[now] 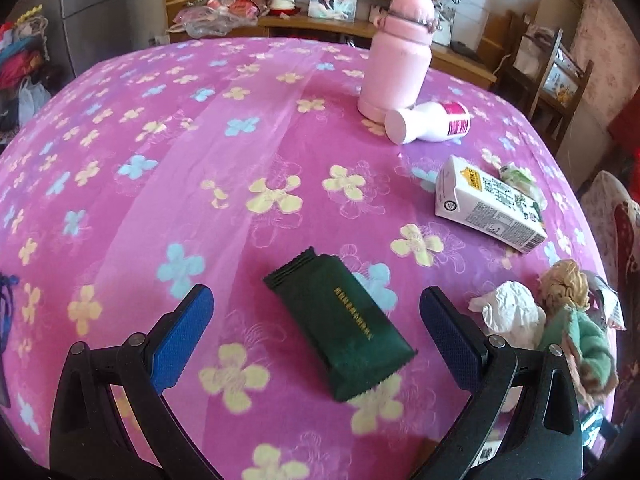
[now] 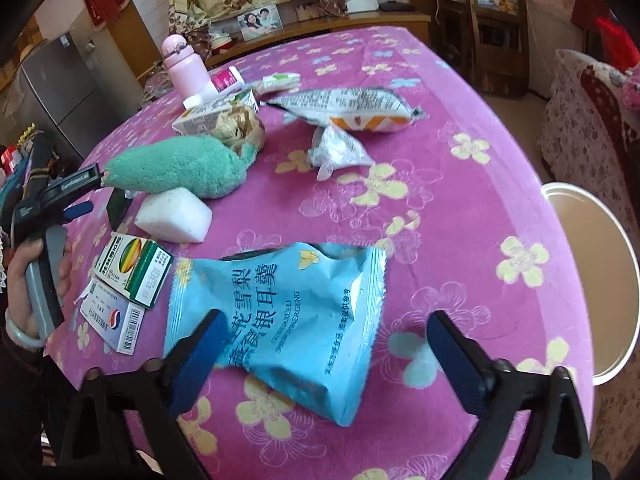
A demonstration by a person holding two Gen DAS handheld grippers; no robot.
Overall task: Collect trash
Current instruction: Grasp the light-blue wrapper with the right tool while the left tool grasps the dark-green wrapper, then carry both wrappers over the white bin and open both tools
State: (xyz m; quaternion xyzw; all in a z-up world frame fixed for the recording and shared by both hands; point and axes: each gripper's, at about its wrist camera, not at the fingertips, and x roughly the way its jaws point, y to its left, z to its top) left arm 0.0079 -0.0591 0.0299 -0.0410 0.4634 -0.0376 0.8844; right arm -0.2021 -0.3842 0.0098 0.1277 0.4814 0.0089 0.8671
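Both sets of jaws stand wide open and grip nothing. Between the jaws of the left gripper lies a dark green wrapper, flat on the pink flowered bench, with clear cloth showing on either side of it; neither pad touches it. Between the jaws of the right gripper lies a crumpled blue snack bag; the left pad overlaps its lower corner in the right wrist view, though contact cannot be confirmed, and the right pad stands apart from it.

Beyond the left gripper's jaws, to their right, sit a white paper ball and a beige paper ball; further out lies a milk carton, then a tipped white bottle touching an upright pink flask.

Left of the right gripper's jaws lie 2 small medicine boxes. Ahead of them are a white sponge block, a green plush cloth, a silver sachet and a long printed snack bag. Off the bench edge, to the right of the jaws, stands a white bin, and its visible interior looks empty.

By this reading the collecting has barely begun: no trash is seen in the bin, every piece remains on the bench, and each gripper appears lined up for a first pick.
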